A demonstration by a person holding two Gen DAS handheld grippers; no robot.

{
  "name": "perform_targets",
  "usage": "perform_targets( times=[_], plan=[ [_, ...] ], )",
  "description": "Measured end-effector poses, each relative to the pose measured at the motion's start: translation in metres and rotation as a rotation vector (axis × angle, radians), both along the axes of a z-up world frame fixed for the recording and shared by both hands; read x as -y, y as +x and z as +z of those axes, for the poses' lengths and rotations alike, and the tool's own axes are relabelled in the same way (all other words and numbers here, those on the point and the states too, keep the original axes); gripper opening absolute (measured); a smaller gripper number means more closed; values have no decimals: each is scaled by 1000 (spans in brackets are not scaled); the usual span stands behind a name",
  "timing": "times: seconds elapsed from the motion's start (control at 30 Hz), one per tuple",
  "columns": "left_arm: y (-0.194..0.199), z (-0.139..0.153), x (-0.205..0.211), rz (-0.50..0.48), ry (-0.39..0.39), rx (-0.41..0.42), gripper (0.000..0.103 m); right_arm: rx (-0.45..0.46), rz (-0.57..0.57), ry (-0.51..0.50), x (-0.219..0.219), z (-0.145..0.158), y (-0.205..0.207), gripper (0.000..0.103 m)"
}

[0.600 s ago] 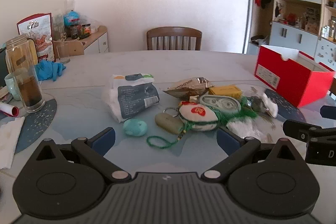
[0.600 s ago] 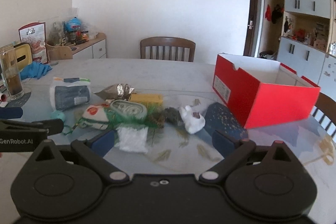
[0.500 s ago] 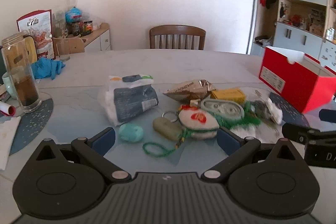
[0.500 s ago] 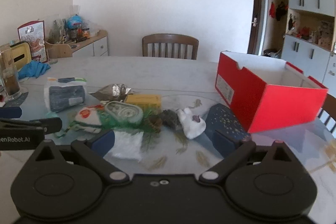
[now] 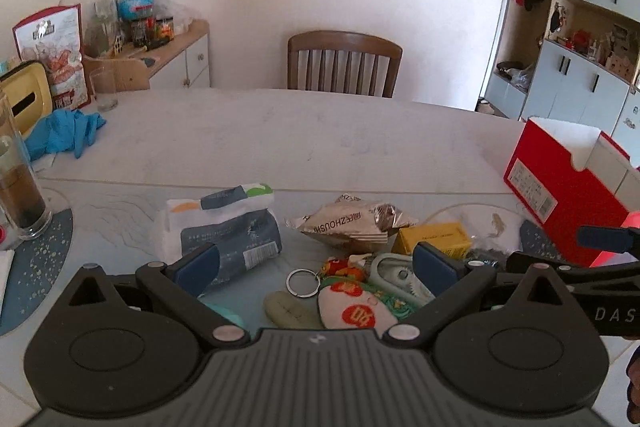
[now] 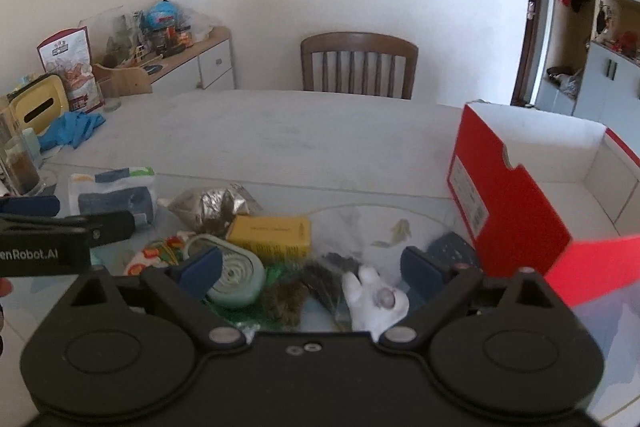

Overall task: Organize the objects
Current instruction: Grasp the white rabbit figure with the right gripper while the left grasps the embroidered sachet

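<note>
Pale marble-look table (image 5: pixel 320 131) w/ a clear cover sheet over its near part fills mid frame in both views; wooden chair (image 5: pixel 344 63) at centre top behind it, white wall beyond, sideboard w/ jars upper left, grey cabinets far right. Blue gloves (image 5: pixel 64 133) lie left of centre, a glass of dark liquid (image 5: pixel 16 195) at the left edge on a blue placemat. Open red box (image 6: pixel 516 195) w/ white inside sits right of frame.

Clutter pile low centre: tissue pack (image 5: pixel 224 227), foil snack bag (image 5: pixel 352 223), yellow box (image 6: pixel 272 231) touching the foil bag, correction-tape dispenser (image 6: pixel 236 279) just below it, white pouch w/ red print (image 5: pixel 356 311) beside a key ring (image 5: pixel 303 283) and a beige oval, white plush bit (image 6: pixel 376 299) next to dark fuzzy scraps.

Vs 0.5 s ago both cams sit closer and lower: pile now reaches right between the pads, teal lump nearly hidden under the left tool.

Left gripper (image 5: pixel 316 263) low over pouch/key ring, fingers spread wide, holding nothing. Right gripper (image 6: pixel 310 267) over the plush and scraps, fingers likewise wide apart, nothing held; each tool shows at the other's frame edge
</note>
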State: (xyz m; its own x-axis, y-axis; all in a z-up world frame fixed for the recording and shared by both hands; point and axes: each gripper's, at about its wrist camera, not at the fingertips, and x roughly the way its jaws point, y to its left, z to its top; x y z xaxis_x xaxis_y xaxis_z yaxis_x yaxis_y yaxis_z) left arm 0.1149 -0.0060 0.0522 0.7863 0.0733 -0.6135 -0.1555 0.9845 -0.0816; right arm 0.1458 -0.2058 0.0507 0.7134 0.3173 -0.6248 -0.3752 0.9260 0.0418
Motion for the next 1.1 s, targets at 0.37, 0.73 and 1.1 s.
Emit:
perform_targets(
  times=[0.37,0.73,1.1],
  plan=[
    [3,-6,-6,-66,-31,-93,103,-11,16,-73,9,11,12,93],
    [2,-33,9,-169,-6,-146,101,-135,27,-194,11,-19,33,75],
    [28,-46,10,-190,-21,-177,77,-231,34,-184,17,-45,59,62]
  ],
)
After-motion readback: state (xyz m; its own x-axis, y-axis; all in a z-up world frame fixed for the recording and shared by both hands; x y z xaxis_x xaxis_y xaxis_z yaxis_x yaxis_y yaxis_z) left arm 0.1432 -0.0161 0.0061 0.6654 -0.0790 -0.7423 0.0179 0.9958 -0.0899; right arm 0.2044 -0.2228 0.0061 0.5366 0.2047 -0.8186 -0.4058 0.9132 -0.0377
